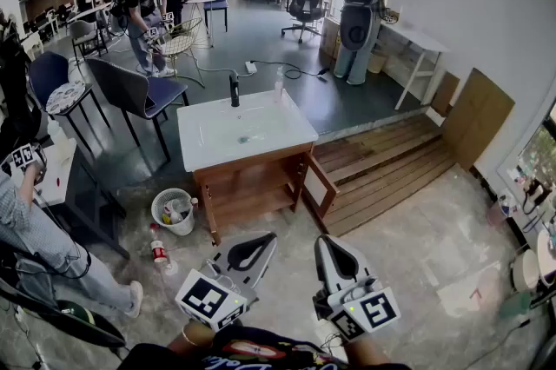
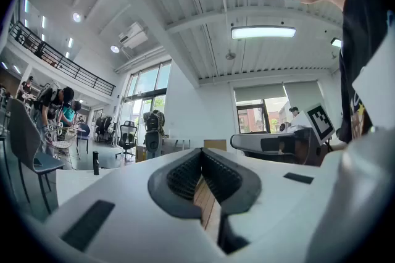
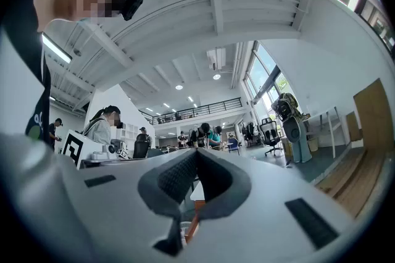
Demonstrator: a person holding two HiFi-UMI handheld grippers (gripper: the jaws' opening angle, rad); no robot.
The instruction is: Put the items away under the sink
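Left gripper: we hold the left gripper (image 1: 266, 239) low in front of us, roughly level and aimed toward the sink cabinet; its jaws are closed, tips together, with nothing between them.
Right gripper: the right gripper (image 1: 323, 241) sits just beside the left one, tilted slightly upward; its jaws meet as well and carry nothing.
Sink cabinet: the wooden sink cabinet (image 1: 228, 186) stands ahead of us, well apart from both grippers; a white basin (image 1: 217, 142) tops it, with a black faucet (image 1: 234, 89) at its far edge; its door (image 1: 321, 187) hangs open on the right; a shelf (image 1: 252, 201) shows inside the opening.
Items: a white basket (image 1: 160, 205) holding several small containers rests on the floor just left of the cabinet; a bottle (image 1: 158, 252) with a red label is on the floor near the basket, on our side of it; we cannot tell whether it stands or lies.
Surroundings: a wooden platform (image 1: 382, 164) lies to the right of the cabinet; a blue chair (image 1: 139, 90) stands beyond it on the left; people work at tables farther back.
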